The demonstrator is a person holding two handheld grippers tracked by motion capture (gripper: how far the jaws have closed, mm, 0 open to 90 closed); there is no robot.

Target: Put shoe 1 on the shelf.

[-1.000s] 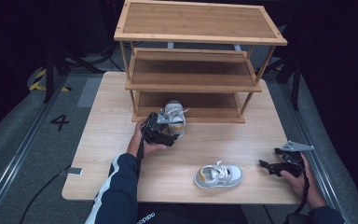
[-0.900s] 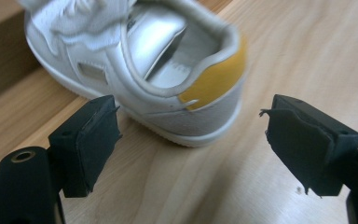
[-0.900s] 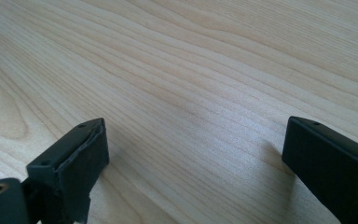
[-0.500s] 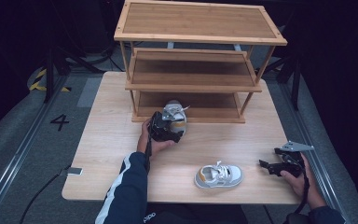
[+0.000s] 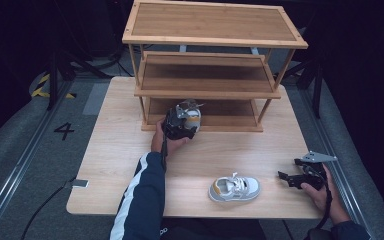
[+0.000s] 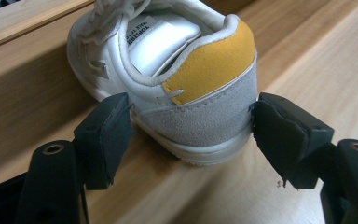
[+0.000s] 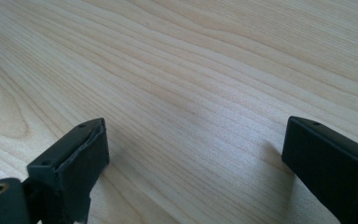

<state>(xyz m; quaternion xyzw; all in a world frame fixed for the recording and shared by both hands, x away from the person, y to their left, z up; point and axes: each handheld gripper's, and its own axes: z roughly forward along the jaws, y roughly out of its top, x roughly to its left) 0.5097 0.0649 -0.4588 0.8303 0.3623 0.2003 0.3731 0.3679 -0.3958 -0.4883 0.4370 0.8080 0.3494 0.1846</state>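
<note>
My left gripper [image 6: 191,135] has just been closing its jaws around the heel of a small white sneaker with a mustard-yellow heel tab and grey suede band [image 6: 177,70]. The two black pads [image 6: 107,130] sit at either side of the heel, touching or all but touching the suede; I cannot tell whether they press it, and a sliver of gap shows at the right pad. The shoe lies tilted, its toe up on the front lip of the bottom shelf of the three-tier bamboo shoe rack [image 5: 210,90], its heel sole down on the pale wooden table [image 5: 120,150] just in front of that rack.

To do this well, I judge I should finish closing until both pads bite evenly on the grey band, low near the sole where the heel is stiffest, not on the soft padded collar. Then I should lift the heel slightly so that the sole clears the rack's lip, and push straight in, toe first, so the shoe lands flat on the shelf and not skewed.

My right gripper [image 5: 300,179] rests low on the table well out from the rack, near the front right corner, jaws wide and holding nothing. The matching sneaker [image 5: 234,188] lies just beside it, in front of the rack, still to be shelved.
</note>
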